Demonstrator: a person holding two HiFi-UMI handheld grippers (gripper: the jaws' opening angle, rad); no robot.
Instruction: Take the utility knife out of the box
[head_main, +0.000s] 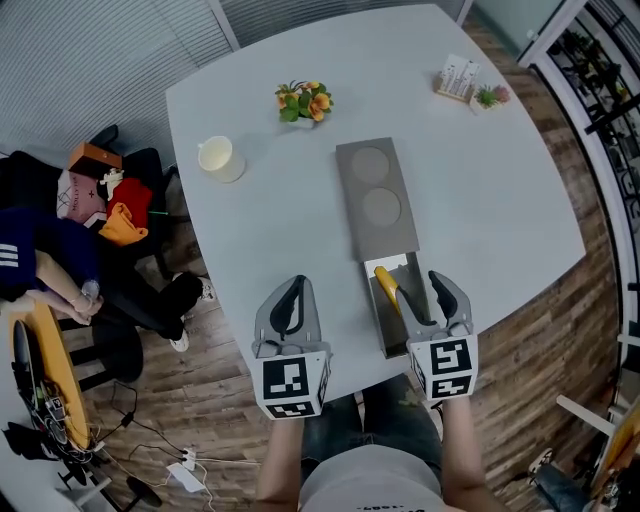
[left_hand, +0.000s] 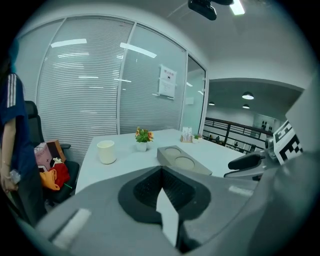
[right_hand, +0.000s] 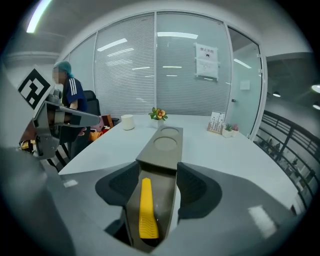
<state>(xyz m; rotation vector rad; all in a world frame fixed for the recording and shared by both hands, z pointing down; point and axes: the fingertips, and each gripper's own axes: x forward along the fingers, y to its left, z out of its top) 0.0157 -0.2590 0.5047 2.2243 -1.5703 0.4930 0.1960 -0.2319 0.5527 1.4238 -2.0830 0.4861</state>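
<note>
A long grey box (head_main: 376, 197) lies lengthwise in the middle of the white table, with two round dents in its lid (right_hand: 167, 142). Its tray is slid out toward me, and a yellow utility knife (head_main: 387, 284) lies in the tray (right_hand: 146, 210). My right gripper (head_main: 420, 285) hovers at the tray's near end, open. In the right gripper view its jaws (right_hand: 152, 172) stand on either side of the tray with the knife between them, untouched. My left gripper (head_main: 292, 292) hangs over bare table left of the box, shut and holding nothing (left_hand: 161, 172).
A cream cup (head_main: 220, 157), a small flower pot (head_main: 304, 101) and a card holder (head_main: 457, 78) beside a tiny plant (head_main: 492, 96) stand on the far part of the table. The table's front edge is just below both grippers. A person (head_main: 50, 270) and chairs with clothes are at the left.
</note>
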